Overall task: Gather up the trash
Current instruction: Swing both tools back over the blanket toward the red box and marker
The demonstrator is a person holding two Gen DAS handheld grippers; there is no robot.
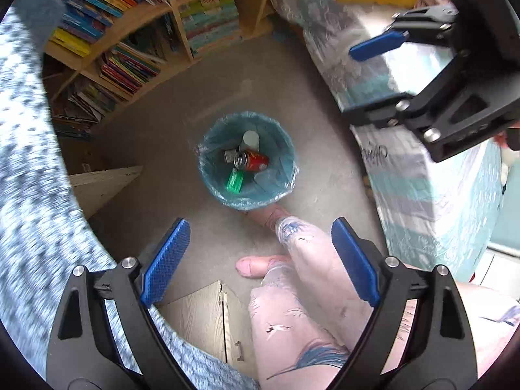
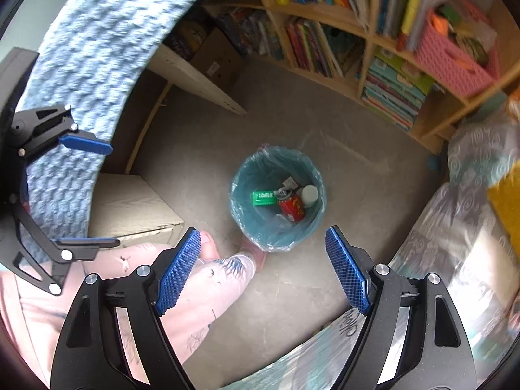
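A teal trash bin (image 1: 208, 175) with a clear liner stands on the grey floor, seen from above; it also shows in the right wrist view (image 2: 247, 214). Inside lie a red soda can (image 1: 255, 160) (image 2: 291, 207), a green box (image 1: 234, 180) (image 2: 264, 198), a white cup (image 1: 250, 140) (image 2: 308, 194) and a small grey item. My left gripper (image 1: 260, 260) is open and empty, high above the bin. My right gripper (image 2: 263, 269) is open and empty, also above it. The right gripper shows at the top right of the left view (image 1: 383, 81), the left gripper at the left of the right view (image 2: 87, 195).
A wooden bookshelf (image 1: 182, 26) (image 2: 364, 52) full of books stands behind the bin. A bed with a patterned cover (image 1: 422, 175) (image 2: 455, 227) is on the right. A blue-white blanket (image 1: 26, 162) hangs on the left. The person's legs and bare feet (image 1: 256, 265) are beside the bin. A cardboard box (image 2: 136, 208) lies on the floor.
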